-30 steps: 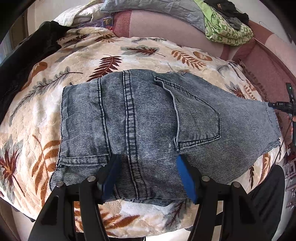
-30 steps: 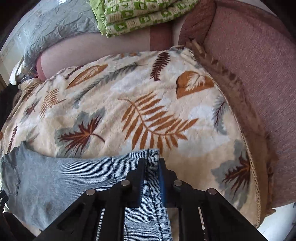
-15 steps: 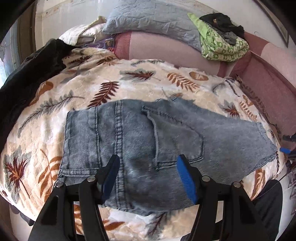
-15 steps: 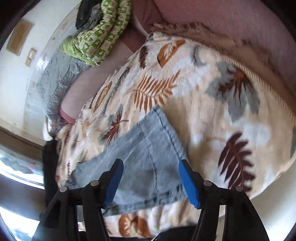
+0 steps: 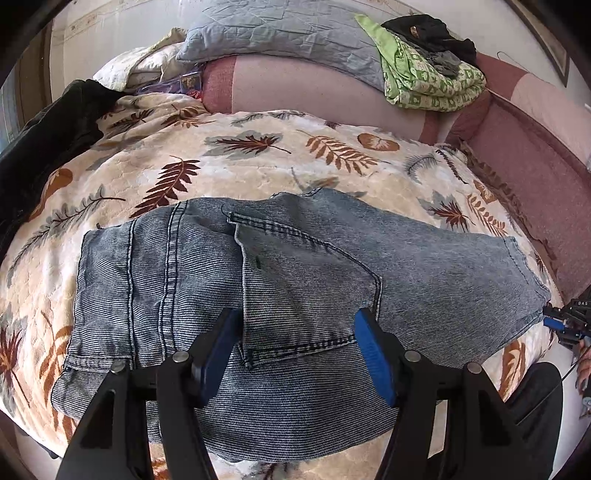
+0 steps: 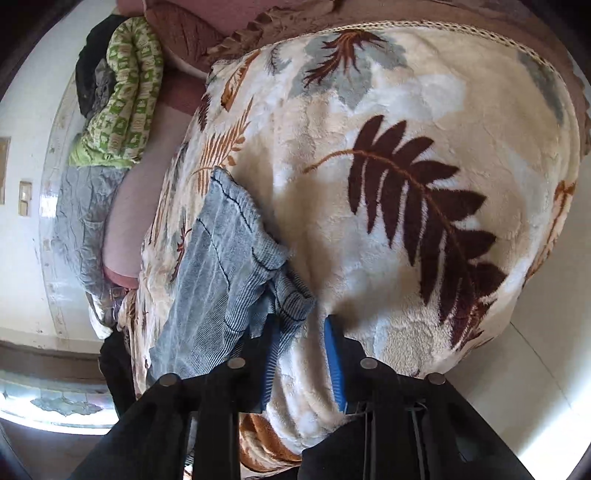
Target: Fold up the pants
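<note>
The blue denim pants (image 5: 295,280) lie flat on the leaf-patterned blanket (image 5: 229,162), waist at the left, back pocket up, leg end at the right. My left gripper (image 5: 295,332) is open and empty, hovering above the pocket near the front edge. In the right wrist view the pants' leg hem (image 6: 236,251) lies on the blanket (image 6: 406,184). My right gripper (image 6: 301,354) is partly open at the hem's corner, one finger beside the cloth, not clamped on it. It also shows in the left wrist view (image 5: 569,325) at the far right.
A pink sofa back (image 5: 303,88) carries a grey pillow (image 5: 280,33) and a folded green cloth (image 5: 428,81) with dark clothes on top. A black garment (image 5: 40,140) lies at the left. The blanket's front edge drops off below the pants.
My right gripper let go of the leg hem, opened, rolled sideways and came back close to the hem corner. My left gripper stayed open and shifted right over the pocket.
</note>
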Motion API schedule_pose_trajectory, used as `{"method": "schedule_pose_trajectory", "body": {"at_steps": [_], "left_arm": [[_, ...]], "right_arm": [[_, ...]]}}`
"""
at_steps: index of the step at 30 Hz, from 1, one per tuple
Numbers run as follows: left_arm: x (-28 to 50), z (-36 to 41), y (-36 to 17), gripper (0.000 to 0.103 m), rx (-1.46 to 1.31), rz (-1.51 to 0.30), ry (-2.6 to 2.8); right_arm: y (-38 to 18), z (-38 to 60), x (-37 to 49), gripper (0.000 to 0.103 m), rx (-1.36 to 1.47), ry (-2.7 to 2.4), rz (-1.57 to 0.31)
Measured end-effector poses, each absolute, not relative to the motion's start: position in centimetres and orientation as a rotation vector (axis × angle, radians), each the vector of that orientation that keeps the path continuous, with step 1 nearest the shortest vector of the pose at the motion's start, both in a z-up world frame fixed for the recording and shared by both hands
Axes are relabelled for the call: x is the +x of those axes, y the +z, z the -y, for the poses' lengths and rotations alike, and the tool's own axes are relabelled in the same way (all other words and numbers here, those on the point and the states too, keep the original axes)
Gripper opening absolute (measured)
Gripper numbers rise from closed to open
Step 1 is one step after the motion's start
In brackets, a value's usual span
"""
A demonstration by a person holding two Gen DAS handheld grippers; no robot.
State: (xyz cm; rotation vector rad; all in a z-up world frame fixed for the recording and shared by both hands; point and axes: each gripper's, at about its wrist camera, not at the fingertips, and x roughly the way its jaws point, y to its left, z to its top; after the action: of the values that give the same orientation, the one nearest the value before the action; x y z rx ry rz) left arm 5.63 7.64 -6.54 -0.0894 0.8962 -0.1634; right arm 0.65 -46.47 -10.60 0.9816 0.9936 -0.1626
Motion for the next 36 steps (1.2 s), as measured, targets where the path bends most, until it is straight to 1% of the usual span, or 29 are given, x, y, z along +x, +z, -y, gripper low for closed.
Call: {"method": "schedule_pose_trajectory", "body": {"at_steps": [5, 7, 11, 13, 15, 16, 17, 18, 19, 20, 21, 24, 27, 28, 30, 32, 33, 34, 36], "left_arm": [[5.9, -7.7, -6.8, 0.066, -0.083, -0.900, -0.163], [6.1, -7.5, -7.2, 0.066, -0.059, -0.909, -0.160], [6.1, -7.1, -7.8, 0.066, -0.005, -0.917, -0.169], [6.2, -6.9, -8.2, 0.067, 0.009, -0.929, -0.179], [6.1, -6.4, -8.5, 0.069, 0.045, -0.929, -0.177], [6.1, -6.1, -8.6, 0.072, 0.075, -0.932, -0.181], [5.9, -5.7, -8.7, 0.072, 0.111, -0.934, -0.179], [5.8, -5.4, -8.6, 0.072, 0.145, -0.934, -0.175], [5.7, -5.3, -8.6, 0.073, 0.162, -0.931, -0.177], [5.7, -5.3, -8.6, 0.073, 0.166, -0.930, -0.180], [5.7, -5.5, -8.7, 0.073, 0.158, -0.933, -0.184], [6.0, -5.9, -8.7, 0.073, 0.114, -0.935, -0.184], [5.9, -5.8, -8.8, 0.073, 0.121, -0.931, -0.183], [5.8, -5.8, -8.8, 0.073, 0.124, -0.929, -0.184], [5.8, -6.1, -8.8, 0.073, 0.110, -0.929, -0.193], [5.8, -6.8, -8.6, 0.073, 0.073, -0.936, -0.199], [5.8, -7.2, -8.4, 0.073, 0.047, -0.941, -0.201], [5.8, -7.7, -8.1, 0.073, 0.019, -0.947, -0.196], [5.5, -8.5, -6.9, 0.073, -0.050, -0.931, -0.174]], "right_arm": [[-10.6, 46.4, 2.1, 0.021, 0.926, -0.174, -1.007], [-10.1, 46.4, 2.1, 0.014, 0.876, -0.173, -1.007], [-4.1, 44.2, 1.1, 0.012, 0.528, -0.205, -0.930], [-3.3, 44.1, 1.3, 0.013, 0.444, -0.228, -0.926], [-6.7, 44.8, 2.9, 0.013, 0.451, -0.223, -1.040], [-9.0, 45.4, 3.0, 0.021, 0.478, -0.228, -1.079], [-9.7, 45.7, 2.7, 0.022, 0.509, -0.209, -1.050], [-9.1, 45.9, 2.1, 0.024, 0.518, -0.195, -1.023], [-8.2, 46.2, 1.5, 0.035, 0.542, -0.202, -1.008], [-7.3, 46.6, 0.7, 0.041, 0.564, -0.229, -0.975], [-6.2, 47.1, 0.0, 0.043, 0.572, -0.255, -0.941], [-2.7, 47.8, -1.5, 0.044, 0.639, -0.235, -0.830], [-0.9, 46.5, -0.9, 0.044, 0.712, -0.095, -0.786], [-1.1, 46.0, -0.2, 0.044, 0.744, -0.035, -0.787], [-3.4, 45.2, 1.8, 0.044, 0.786, 0.024, -0.857], [-7.9, 45.3, 2.8, 0.044, 0.787, -0.087, -1.011], [-9.6, 45.5, 2.7, 0.040, 0.818, -0.085, -1.039], [-9.3, 45.7, 2.2, 0.038, 0.826, -0.076, -1.002], [-7.5, 45.2, 2.0, 0.039, 0.791, -0.107, -1.018]]}}
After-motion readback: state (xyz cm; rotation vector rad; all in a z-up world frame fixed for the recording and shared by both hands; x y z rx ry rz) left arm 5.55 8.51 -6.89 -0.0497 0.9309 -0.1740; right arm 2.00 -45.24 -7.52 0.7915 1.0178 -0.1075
